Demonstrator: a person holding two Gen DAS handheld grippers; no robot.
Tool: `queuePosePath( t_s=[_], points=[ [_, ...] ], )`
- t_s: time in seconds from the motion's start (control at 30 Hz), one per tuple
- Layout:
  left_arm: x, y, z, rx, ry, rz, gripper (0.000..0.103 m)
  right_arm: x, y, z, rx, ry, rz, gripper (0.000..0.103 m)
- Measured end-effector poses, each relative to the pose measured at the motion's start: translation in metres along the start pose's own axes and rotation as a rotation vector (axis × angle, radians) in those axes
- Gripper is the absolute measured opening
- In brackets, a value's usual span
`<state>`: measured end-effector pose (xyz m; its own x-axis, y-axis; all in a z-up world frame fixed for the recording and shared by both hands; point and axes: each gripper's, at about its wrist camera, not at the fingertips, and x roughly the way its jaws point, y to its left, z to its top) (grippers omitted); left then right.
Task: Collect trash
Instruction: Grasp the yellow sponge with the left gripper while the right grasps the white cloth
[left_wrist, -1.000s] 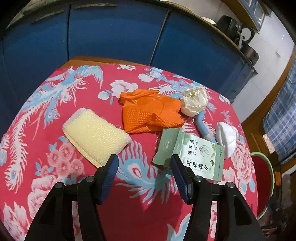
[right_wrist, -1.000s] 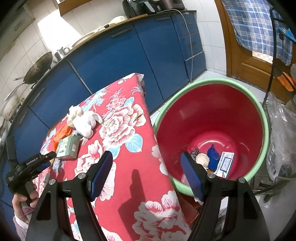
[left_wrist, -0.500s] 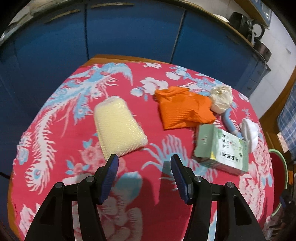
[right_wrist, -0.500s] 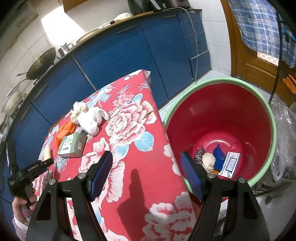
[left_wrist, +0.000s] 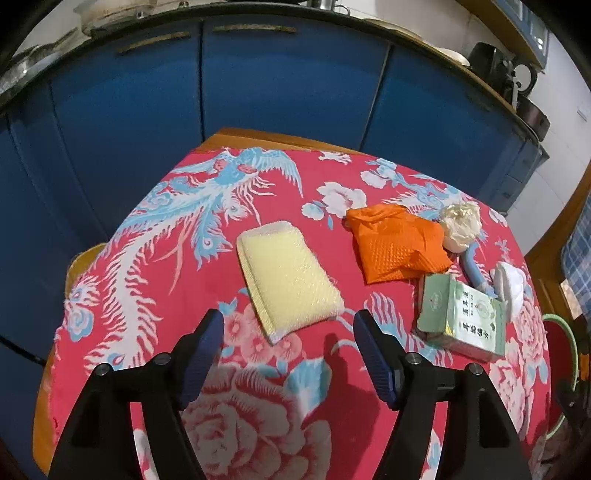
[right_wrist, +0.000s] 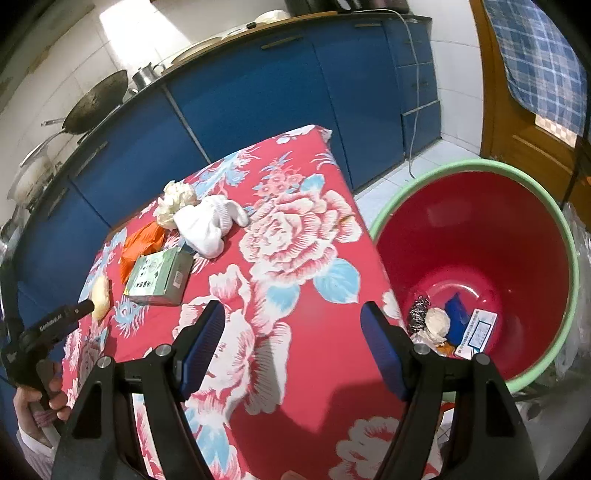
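On the red floral tablecloth (left_wrist: 155, 258) lie a pale yellow sponge pad (left_wrist: 286, 280), an orange mesh bag (left_wrist: 397, 245), a crumpled cream paper ball (left_wrist: 461, 225), a green box (left_wrist: 461, 319), a white sock (left_wrist: 511, 284) and a light blue tube (left_wrist: 474, 269). My left gripper (left_wrist: 290, 349) is open and empty, just short of the sponge. My right gripper (right_wrist: 293, 341) is open and empty above the table's right part, beside the red bin (right_wrist: 532, 236), which holds several pieces of trash. The box (right_wrist: 159, 275) and sock (right_wrist: 208, 223) show in the right wrist view too.
Blue kitchen cabinets (left_wrist: 288, 85) stand behind the table. A wok (right_wrist: 94, 101) sits on the counter. A wooden door (right_wrist: 517, 122) with a checked cloth is at the right. A clear plastic bag (right_wrist: 576, 295) lies beside the bin.
My left gripper has pulled back and swung left, so the sponge now lies ahead of it. My right gripper has moved from over the bin toward the table.
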<state>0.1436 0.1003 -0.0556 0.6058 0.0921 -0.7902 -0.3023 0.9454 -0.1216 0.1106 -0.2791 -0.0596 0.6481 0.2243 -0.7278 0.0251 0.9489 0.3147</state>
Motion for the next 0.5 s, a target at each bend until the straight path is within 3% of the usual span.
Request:
queuePosePath(
  t_s=[0.5],
  points=[
    [0.032,-0.002,0.016,-0.042,0.016,-0.038,0.075,0.04,0.047,0.036,-0.109,0.041,0.018,0.082]
  ],
)
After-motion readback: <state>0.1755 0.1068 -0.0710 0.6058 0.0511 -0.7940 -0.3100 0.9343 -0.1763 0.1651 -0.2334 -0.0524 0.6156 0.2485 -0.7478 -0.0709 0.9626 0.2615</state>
